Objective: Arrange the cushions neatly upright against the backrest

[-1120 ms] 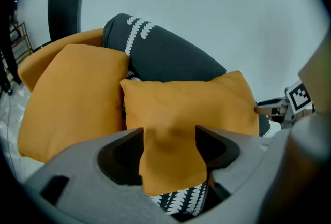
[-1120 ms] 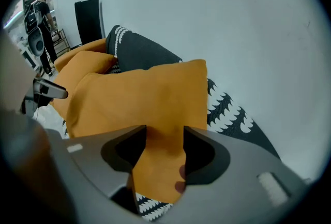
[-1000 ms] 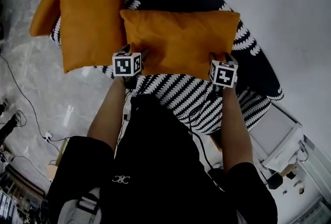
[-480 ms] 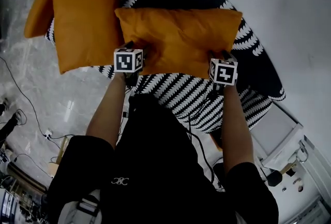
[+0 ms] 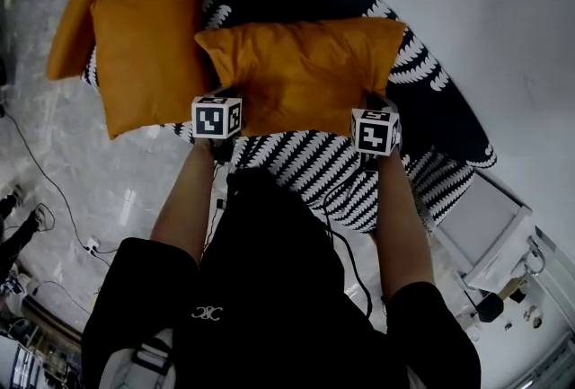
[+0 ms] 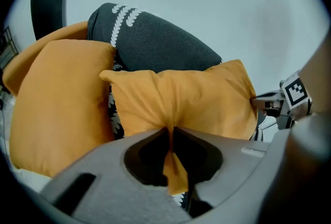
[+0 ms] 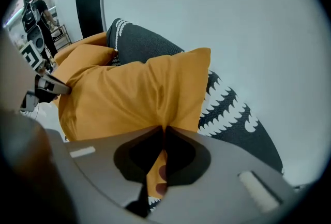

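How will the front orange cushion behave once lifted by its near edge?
Probably floppy: the front orange cushion bunches into folds where the left tool and right tool have just closed on its edge. Held only at two edge pinches, its middle may sag.

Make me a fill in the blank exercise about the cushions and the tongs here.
1. The left tongs and the right tongs are both shut on the same ___ cushion.
2. A second cushion lies to its ___ in the head view.
3. The seat under them is black with a ___ pattern.
Missing words: orange, left, white.
Both tongs have just been closing on the cushion's near edge.
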`<action>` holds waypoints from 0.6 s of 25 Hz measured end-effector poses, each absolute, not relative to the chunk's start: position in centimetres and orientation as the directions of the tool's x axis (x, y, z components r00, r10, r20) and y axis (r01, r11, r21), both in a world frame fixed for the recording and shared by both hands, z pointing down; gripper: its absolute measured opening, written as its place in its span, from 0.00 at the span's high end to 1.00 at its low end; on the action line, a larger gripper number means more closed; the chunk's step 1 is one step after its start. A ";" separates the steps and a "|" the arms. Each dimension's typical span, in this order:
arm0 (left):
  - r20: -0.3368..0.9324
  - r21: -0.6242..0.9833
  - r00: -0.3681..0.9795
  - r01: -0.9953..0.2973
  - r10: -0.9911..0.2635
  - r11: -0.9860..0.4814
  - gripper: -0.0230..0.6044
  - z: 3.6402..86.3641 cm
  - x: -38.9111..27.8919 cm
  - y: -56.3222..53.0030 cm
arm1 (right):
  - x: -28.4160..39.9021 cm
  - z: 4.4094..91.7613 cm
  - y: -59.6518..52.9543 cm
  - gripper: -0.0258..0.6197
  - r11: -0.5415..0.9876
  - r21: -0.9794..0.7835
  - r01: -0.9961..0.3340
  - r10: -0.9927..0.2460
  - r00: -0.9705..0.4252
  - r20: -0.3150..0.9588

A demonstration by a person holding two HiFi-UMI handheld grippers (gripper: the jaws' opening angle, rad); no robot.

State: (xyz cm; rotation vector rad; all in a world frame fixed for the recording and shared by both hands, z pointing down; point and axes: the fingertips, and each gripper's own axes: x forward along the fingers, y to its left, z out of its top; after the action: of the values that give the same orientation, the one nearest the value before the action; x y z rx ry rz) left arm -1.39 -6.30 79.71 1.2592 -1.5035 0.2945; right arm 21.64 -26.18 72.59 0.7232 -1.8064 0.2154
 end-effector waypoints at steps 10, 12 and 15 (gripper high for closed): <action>0.751 0.418 0.213 -0.886 -0.624 0.201 0.93 70.9 -0.8 -6.8 | 27.0 66.4 -21.4 0.93 0.671 0.155 -0.726 -0.427 -0.206 0.881; 0.742 0.407 0.233 -0.902 -0.628 0.146 0.93 69.0 0.0 -7.5 | 28.8 65.1 -20.4 0.93 0.627 0.150 -0.764 -0.447 -0.195 0.873; 0.723 0.399 0.271 -0.915 -0.636 0.064 0.93 66.2 2.2 -8.8 | 32.0 63.1 -19.3 0.93 0.561 0.143 -0.816 -0.476 -0.176 0.861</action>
State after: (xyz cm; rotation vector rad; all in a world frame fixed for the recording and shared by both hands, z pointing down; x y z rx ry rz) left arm 2.23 -8.77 66.24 1.6538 -1.4468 0.3949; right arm 32.04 -19.34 63.09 1.0597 -1.8242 0.4381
